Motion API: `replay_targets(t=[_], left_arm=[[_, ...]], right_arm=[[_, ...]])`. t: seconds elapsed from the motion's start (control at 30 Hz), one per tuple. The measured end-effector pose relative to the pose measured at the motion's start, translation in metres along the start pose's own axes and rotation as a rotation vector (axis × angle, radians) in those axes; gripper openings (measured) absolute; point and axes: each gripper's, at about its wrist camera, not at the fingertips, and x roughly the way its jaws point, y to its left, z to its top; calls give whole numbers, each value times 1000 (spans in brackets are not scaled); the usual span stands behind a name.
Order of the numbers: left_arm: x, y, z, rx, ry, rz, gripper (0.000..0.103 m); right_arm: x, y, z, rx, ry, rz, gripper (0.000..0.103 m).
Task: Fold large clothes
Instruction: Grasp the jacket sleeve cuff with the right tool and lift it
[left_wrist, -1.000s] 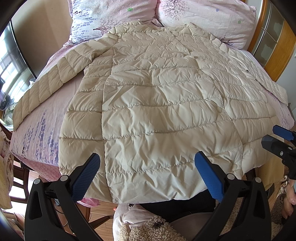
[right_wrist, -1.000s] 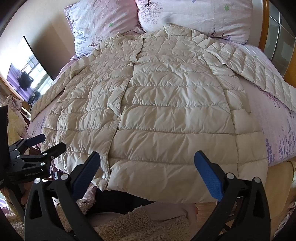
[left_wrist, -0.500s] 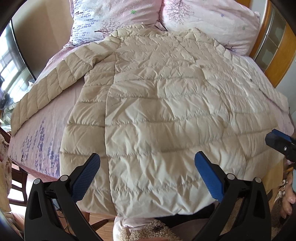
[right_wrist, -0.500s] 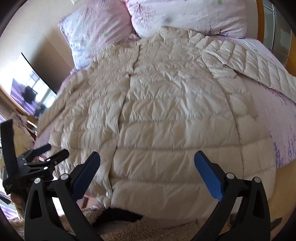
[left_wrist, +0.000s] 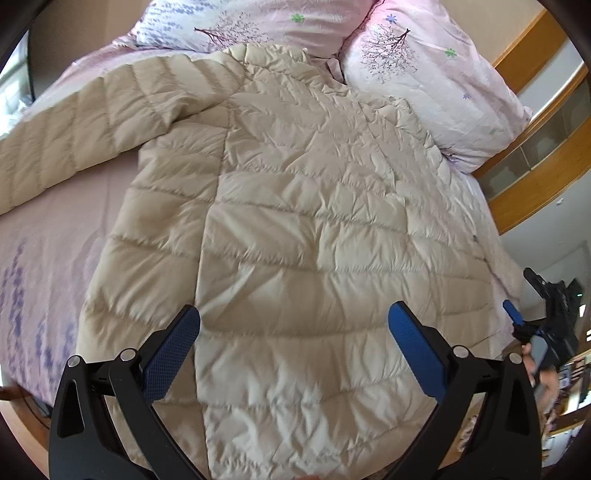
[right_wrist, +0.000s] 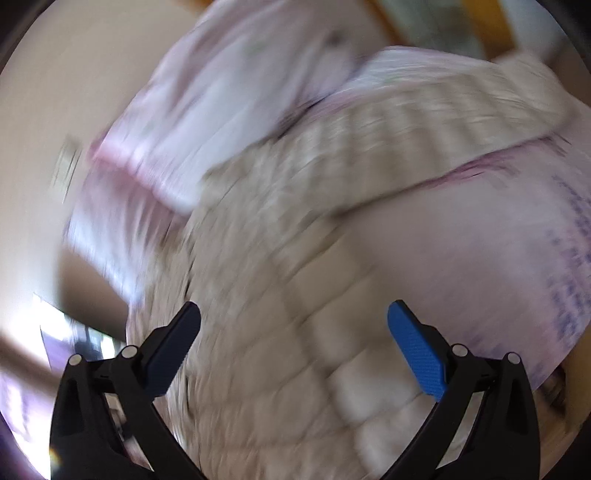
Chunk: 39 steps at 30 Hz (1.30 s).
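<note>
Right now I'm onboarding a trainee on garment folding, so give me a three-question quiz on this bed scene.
1. True or false: the left gripper is clamped on the jacket.
2. Multiple choice: the jacket's collar end lies nearest to A) the pillows, B) the camera, C) the wooden cabinet.
3. Fill in: in the left wrist view, the sleeve stretches out over the ____ bedsheet.

Key: 1 false, its jaws stand wide apart above the fabric. 2 A. 3 pink. The right gripper is open too, though its view is badly blurred.
</note>
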Motion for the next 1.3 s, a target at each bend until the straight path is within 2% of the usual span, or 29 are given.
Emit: replay_targets(t=[0.1,0.17,0.27,0.33,0.5,0.6,0.8,0.9,0.97,1.07,1.17,1.3], left_arm=[[5,2,9,-7,4,-31,102],[10,5,14,-30,12,-74,102],[14,8,19,-45,2,-100,102],[15,8,23,-40,-9,-96,102],[19,8,37,-21,-13,-68,102],[24,6,45,0,2,-56,102],[25,5,59,40,-46,-28,102],[23,-1,64,97,-81,-22,102],[22,-4,67,124,-96,-24,102],[22,-6,75,132,-104,-49,102],[23,-5,83,109,-99,-106,102],[24,-3,92,47,-82,-249,102]], right_arm=[[-8,-39,35,150,-89,-33,83],[-12,-66,53,237,-131,-74,70],[-15,-105,74,373,-172,-97,57],[-15,-126,83,445,-191,-109,52],[-17,-159,101,530,-256,-161,49],[-19,-169,107,547,-286,-183,45],[-20,-189,121,553,-328,-279,35],[-21,-193,130,528,-336,-350,23],[-20,-187,137,483,-343,-397,11],[-21,-163,144,370,-368,-465,6],[-20,-125,151,224,-409,-506,5],[-14,-62,158,20,-447,-472,5]])
